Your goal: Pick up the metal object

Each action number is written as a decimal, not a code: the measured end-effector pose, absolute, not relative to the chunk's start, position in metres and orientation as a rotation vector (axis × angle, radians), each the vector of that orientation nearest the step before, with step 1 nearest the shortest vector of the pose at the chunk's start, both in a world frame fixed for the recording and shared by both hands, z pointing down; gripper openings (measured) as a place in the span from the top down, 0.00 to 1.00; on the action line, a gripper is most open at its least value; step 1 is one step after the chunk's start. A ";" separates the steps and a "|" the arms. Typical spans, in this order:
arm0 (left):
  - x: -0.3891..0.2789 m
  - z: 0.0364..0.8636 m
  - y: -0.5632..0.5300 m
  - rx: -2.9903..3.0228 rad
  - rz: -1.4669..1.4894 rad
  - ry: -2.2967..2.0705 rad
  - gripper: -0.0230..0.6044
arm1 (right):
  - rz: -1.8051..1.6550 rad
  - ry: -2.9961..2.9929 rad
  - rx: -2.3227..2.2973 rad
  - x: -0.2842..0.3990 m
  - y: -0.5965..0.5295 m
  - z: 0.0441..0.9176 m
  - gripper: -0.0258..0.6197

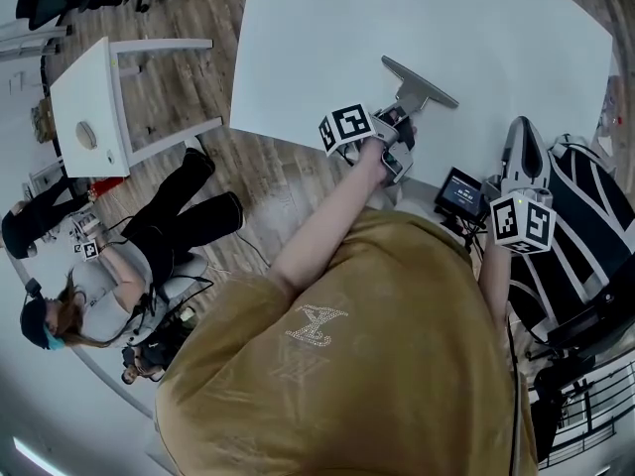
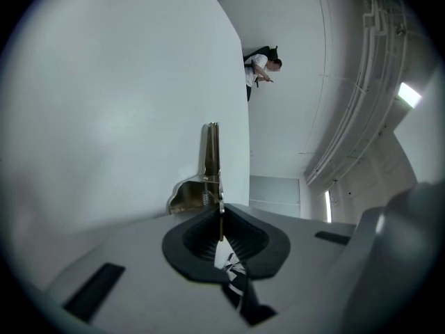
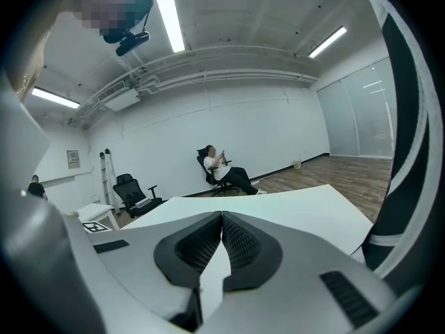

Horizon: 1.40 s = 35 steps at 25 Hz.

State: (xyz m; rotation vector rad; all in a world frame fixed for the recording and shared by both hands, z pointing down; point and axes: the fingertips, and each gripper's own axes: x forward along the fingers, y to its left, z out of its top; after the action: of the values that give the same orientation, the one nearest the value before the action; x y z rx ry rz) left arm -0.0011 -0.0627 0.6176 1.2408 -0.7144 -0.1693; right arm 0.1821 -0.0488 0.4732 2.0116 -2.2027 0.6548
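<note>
The metal object is a flat grey bar on a short handle, near the front edge of the white table. My left gripper is shut on its handle, with the marker cube just behind. In the left gripper view the object appears edge-on as a thin metal strip with a small spring, pinched between the dark pads of the left gripper. I cannot tell whether it rests on the table or hangs above it. My right gripper is shut on nothing, held off the table to the right.
A small screen device sits beside the table's near corner. A black-and-white striped seat stands at the right. A person sits at the left by a small white table. Another person sits in a chair beyond the table.
</note>
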 end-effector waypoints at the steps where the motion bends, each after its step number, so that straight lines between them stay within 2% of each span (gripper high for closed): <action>1: -0.002 0.617 -0.063 1.244 -0.171 -0.715 0.95 | 0.651 -2.203 2.015 0.183 -0.048 0.472 0.95; 14: -0.003 0.593 -0.065 1.300 -0.222 -0.701 0.95 | 0.607 -2.235 2.004 0.178 -0.041 0.457 0.95; 35: -0.004 0.480 -0.089 1.505 -0.414 -0.619 0.95 | 0.349 -2.310 2.035 0.179 -0.046 0.402 0.95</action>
State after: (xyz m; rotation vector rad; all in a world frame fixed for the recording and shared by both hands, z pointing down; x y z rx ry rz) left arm -0.0036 -0.0890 0.4797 1.5049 -0.6191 -0.4135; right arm 0.1791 -0.0458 0.4015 2.0347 -2.3099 0.3490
